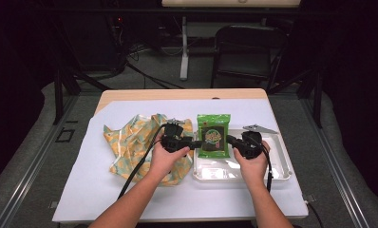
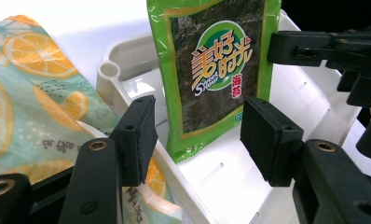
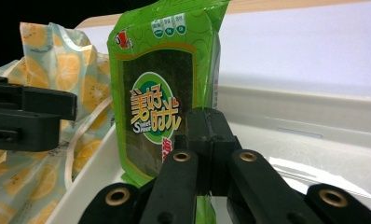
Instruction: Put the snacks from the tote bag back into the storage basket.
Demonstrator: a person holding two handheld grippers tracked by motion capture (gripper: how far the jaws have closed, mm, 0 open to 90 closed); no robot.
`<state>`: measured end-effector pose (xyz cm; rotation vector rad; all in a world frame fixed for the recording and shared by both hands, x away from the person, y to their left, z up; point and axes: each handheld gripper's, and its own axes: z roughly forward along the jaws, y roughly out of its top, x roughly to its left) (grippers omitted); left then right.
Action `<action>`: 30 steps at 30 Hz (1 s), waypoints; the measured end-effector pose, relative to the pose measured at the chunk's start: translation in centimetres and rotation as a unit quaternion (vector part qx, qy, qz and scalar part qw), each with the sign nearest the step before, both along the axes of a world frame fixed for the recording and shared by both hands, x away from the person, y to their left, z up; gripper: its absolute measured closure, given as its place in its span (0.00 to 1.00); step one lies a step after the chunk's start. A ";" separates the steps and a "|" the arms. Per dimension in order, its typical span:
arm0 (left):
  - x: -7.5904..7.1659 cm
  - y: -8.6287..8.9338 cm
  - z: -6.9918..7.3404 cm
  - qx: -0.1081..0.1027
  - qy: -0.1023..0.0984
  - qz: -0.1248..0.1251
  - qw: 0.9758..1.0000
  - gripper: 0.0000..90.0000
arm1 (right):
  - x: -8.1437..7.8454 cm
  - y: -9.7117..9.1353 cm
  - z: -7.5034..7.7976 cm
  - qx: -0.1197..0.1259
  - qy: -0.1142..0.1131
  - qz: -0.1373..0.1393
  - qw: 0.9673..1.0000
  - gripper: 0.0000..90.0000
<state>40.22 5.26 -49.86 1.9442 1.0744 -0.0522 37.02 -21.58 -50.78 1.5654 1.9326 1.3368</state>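
Right claw (image 3: 203,154) clamped on seaweed packet's (image 3: 162,88) edge, left claw (image 2: 197,140) spread alongside

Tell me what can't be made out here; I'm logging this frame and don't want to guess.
- Seaweed packet: its lower right corner is hidden in the right gripper view by the shut right claw.
- Same packet's top is cut off by the upper edge of the left gripper view.
- Small print on the packet: too small in the high view.
- White tray: hands cover part of its floor in the high view.
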 end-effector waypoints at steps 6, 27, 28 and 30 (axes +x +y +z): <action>-0.2 0.1 0.1 0.002 -0.002 -0.001 1.000 0.50 | 0.4 -0.4 -0.4 0.009 0.012 -0.006 1.000 1.00; -0.4 1.3 0.3 -0.002 -0.004 0.012 1.000 0.51 | 2.0 -1.0 -1.6 0.026 0.040 -0.024 0.999 1.00; -0.5 1.4 0.3 -0.002 -0.004 0.012 1.000 0.51 | 2.1 -1.1 -1.6 0.025 0.043 -0.023 0.999 1.00; -0.5 1.4 0.3 -0.002 -0.003 0.014 1.000 0.51 | 2.2 -1.1 -1.8 0.029 0.043 -0.026 0.998 1.00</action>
